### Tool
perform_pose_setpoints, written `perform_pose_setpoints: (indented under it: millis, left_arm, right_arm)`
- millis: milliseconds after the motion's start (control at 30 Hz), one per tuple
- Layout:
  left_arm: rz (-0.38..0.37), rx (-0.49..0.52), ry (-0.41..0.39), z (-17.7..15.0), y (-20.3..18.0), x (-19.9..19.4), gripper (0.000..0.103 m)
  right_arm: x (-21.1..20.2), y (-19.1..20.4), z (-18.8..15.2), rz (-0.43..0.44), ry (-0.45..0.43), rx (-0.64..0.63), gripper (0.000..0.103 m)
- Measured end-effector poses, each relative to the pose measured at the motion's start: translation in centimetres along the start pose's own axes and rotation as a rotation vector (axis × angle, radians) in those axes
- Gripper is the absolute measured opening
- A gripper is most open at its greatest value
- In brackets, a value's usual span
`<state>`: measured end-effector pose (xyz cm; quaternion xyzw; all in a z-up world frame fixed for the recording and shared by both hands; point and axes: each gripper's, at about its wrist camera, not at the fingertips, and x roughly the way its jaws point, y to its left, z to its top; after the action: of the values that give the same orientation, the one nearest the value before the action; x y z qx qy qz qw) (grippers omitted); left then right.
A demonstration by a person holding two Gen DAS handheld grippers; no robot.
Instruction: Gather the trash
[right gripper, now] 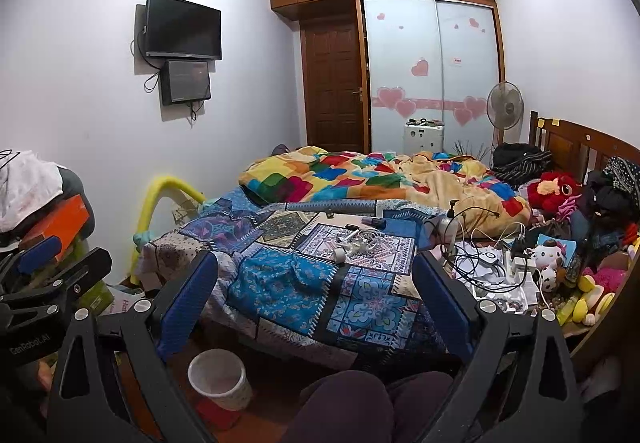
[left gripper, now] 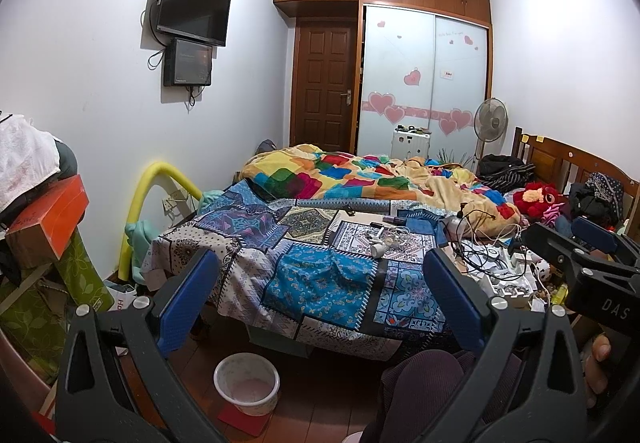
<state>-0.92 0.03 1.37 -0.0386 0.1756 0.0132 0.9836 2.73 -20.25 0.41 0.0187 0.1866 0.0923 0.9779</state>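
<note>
A small pile of white scraps and crumpled paper (left gripper: 383,239) lies on the patchwork bedspread (left gripper: 316,279) near the middle of the bed; it also shows in the right wrist view (right gripper: 358,239). A white waste bin (left gripper: 247,383) stands on the wooden floor at the foot of the bed, also seen in the right wrist view (right gripper: 219,379). My left gripper (left gripper: 320,303) is open and empty, held above the bed's near edge. My right gripper (right gripper: 316,303) is open and empty, at about the same height. Each gripper shows at the edge of the other's view.
A colourful quilt (left gripper: 360,175) covers the far half of the bed. Cables, boxes and plush toys (right gripper: 552,263) crowd the right side. Stacked boxes and cloth (left gripper: 44,219) stand at the left. My knees (right gripper: 360,403) are below the grippers. A yellow foam tube (left gripper: 148,199) leans by the wall.
</note>
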Motion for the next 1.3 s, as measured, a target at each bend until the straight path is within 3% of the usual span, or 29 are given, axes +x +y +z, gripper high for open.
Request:
perform_pose_setpoints:
  millis: [800, 1000, 1300]
  left_arm:
    - [0.005, 0.0, 0.003, 0.0, 0.2, 0.9, 0.103]
    - [-0.001, 0.01, 0.011, 1.1, -1.1, 4.6, 0.103]
    - [-0.04, 0.045, 0.059, 2.8, -4.2, 12.8, 0.103]
  right_arm:
    - [0.4, 0.6, 0.2, 0.006, 0.005, -0.01, 0.097]
    - [2.4, -0.1, 0.7, 0.015, 0.024, -0.008, 0.097]
    - [8.6, -4.3, 2.5, -0.071, 0.064, 0.018, 0.097]
